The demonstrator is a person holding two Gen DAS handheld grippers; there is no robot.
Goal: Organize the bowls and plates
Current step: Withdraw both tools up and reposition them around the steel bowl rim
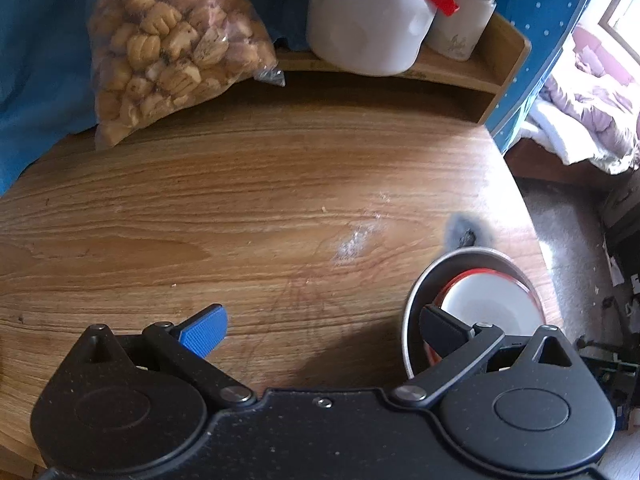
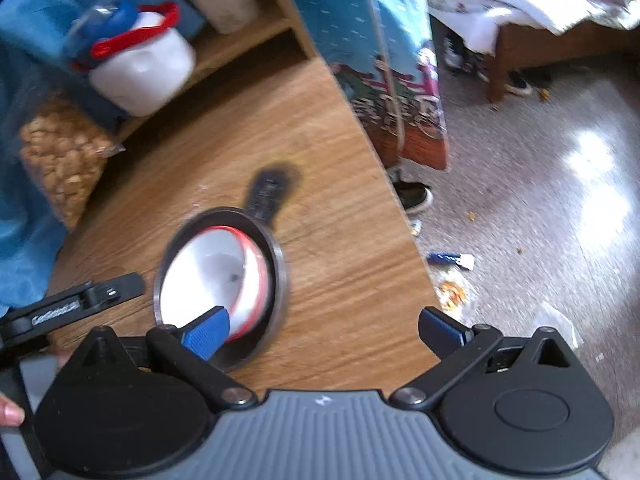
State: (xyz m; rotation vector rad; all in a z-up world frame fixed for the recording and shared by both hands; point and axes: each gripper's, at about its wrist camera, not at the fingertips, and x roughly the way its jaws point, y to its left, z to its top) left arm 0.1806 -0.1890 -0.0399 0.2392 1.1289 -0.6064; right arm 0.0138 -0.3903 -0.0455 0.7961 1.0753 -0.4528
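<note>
A white bowl with a red rim (image 1: pixel 486 306) sits inside a larger metal bowl (image 1: pixel 464 258) near the right edge of the wooden table (image 1: pixel 240 208). My left gripper (image 1: pixel 326 330) is open and empty, its right finger over the metal bowl's near rim. In the right wrist view the white bowl (image 2: pixel 216 270) lies tilted in the metal bowl (image 2: pixel 278 276). My right gripper (image 2: pixel 324 330) is open and empty, its left finger (image 2: pixel 208 332) over the bowls' near edge. The left gripper's finger (image 2: pixel 108 290) shows at the left.
A bag of snacks (image 1: pixel 168 48) leans at the back left. A white jar with a red clip (image 1: pixel 368 24) and a white canister (image 1: pixel 464 20) stand on a wooden shelf (image 1: pixel 504 68). A burn mark (image 2: pixel 272 192) lies behind the bowls. The table edge (image 2: pixel 404 216) drops to a littered floor.
</note>
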